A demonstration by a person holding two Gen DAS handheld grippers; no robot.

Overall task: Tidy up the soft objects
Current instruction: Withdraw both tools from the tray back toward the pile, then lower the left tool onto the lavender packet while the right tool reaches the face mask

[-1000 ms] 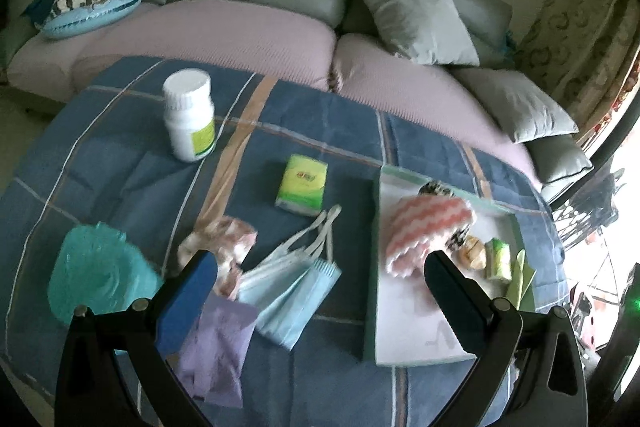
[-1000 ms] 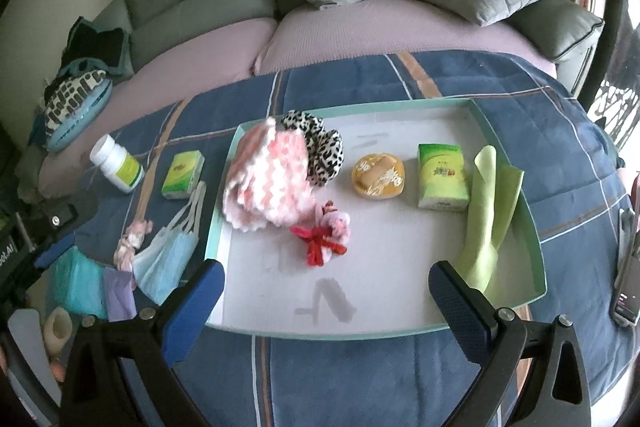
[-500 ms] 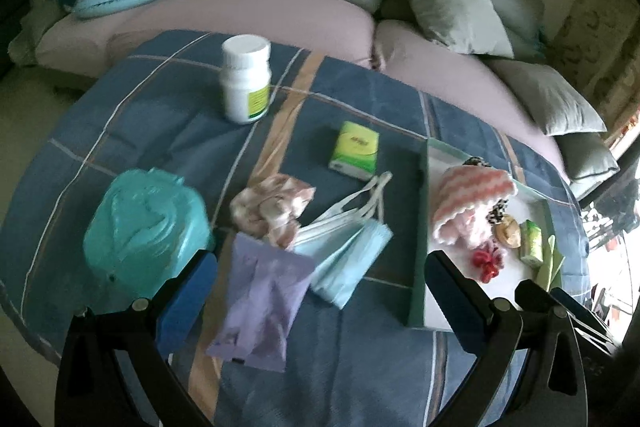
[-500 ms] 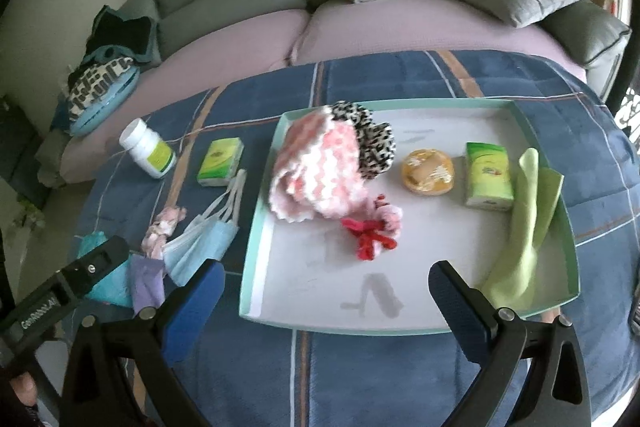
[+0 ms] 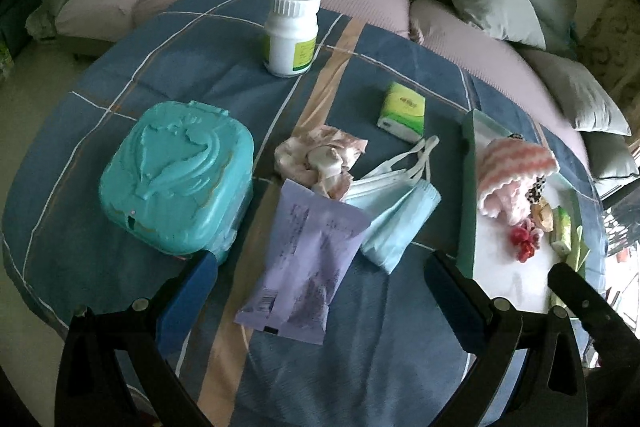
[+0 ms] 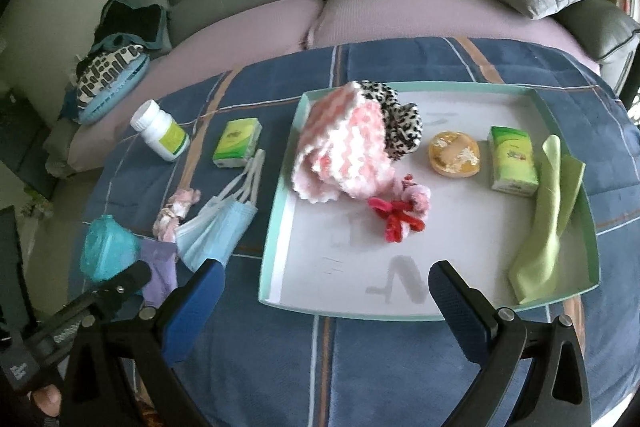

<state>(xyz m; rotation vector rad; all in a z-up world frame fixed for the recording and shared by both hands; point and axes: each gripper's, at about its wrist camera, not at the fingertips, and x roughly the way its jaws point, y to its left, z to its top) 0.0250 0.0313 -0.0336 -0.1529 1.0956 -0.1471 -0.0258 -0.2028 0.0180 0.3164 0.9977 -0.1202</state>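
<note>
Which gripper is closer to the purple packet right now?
Left. The left gripper hangs open right over the purple packet; the right gripper sits open at the tray's near edge.

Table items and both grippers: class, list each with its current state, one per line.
Left gripper: open, empty.
Right gripper: open, empty.
Pill bottle: upright, capped.
Teal box: lid shut.
Face masks: folded, outside tray.
Purple packet: lying flat.
Tray: partly filled.
Pink cloth: bunched in tray.
</note>
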